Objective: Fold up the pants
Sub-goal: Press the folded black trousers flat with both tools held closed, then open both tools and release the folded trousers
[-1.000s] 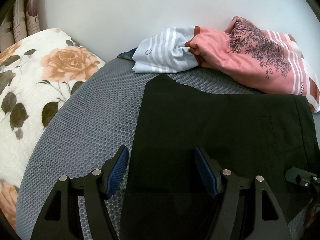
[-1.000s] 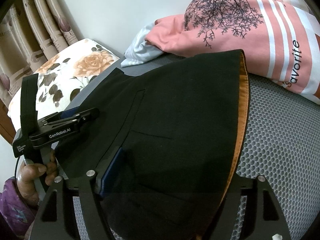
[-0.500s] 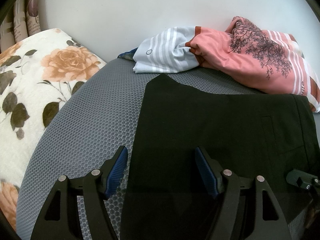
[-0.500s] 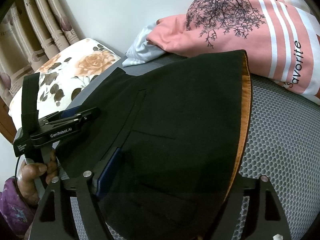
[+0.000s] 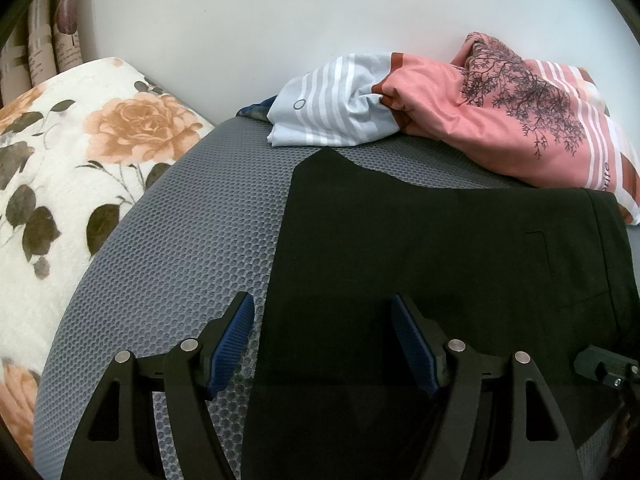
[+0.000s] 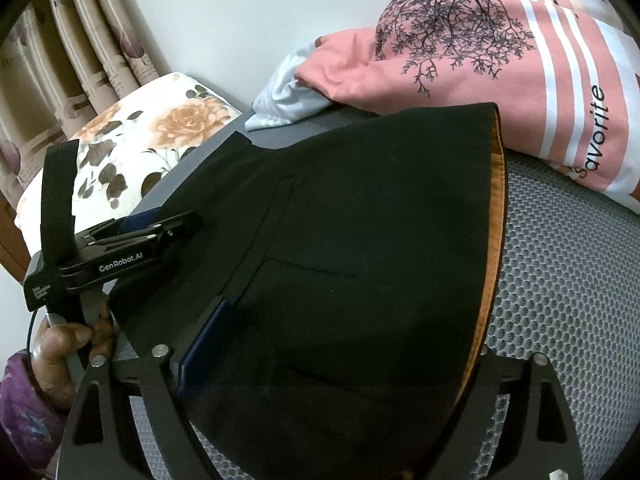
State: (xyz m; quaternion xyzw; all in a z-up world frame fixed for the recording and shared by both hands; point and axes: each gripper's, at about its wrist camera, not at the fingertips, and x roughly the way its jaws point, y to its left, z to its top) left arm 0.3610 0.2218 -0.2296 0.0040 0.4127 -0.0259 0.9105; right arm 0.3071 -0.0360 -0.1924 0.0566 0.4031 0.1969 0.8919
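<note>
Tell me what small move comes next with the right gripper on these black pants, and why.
Probably draw the right gripper back off the black pants: its jaws have just been opening, the cloth lies between them unpressed, and the fold already rests flat.

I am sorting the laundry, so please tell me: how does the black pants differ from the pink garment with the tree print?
The black pants are plain and lie flat on the grey mesh surface; the pink garment with the tree print is striped, printed and bunched up against the wall. Both are cloth resting on that surface.
</note>
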